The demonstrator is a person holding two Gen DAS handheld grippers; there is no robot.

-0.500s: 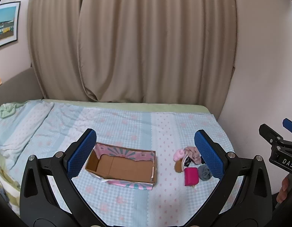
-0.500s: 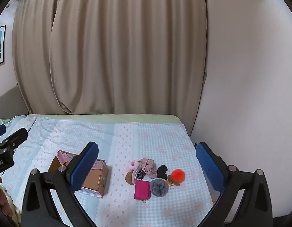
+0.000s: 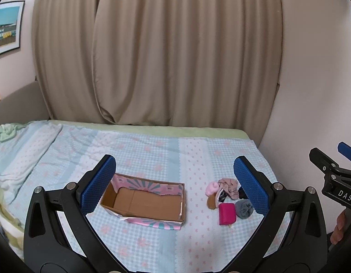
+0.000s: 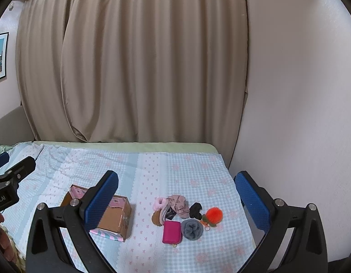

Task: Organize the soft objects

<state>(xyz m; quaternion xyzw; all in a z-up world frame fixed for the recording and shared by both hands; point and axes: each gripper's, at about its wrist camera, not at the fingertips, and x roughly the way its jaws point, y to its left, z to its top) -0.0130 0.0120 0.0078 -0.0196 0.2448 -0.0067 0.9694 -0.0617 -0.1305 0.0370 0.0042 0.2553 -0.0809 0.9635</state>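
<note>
An open cardboard box with pink patterned flaps lies empty on the bed; it also shows in the right wrist view. To its right is a small pile: a magenta pouch, a grey rolled sock, an orange pompom, a black item, pink fabric pieces and a brown piece. The pouch and grey sock show in the left wrist view too. My left gripper is open above the box. My right gripper is open above the pile. Both are empty.
The bed has a light blue checked cover with pink flowers. Beige curtains hang behind it. A wall borders the right edge. A crumpled green cloth lies far left. A framed picture hangs on the left wall.
Both grippers have shifted only slightly; the views are almost the same. Nothing on the bed has moved.
</note>
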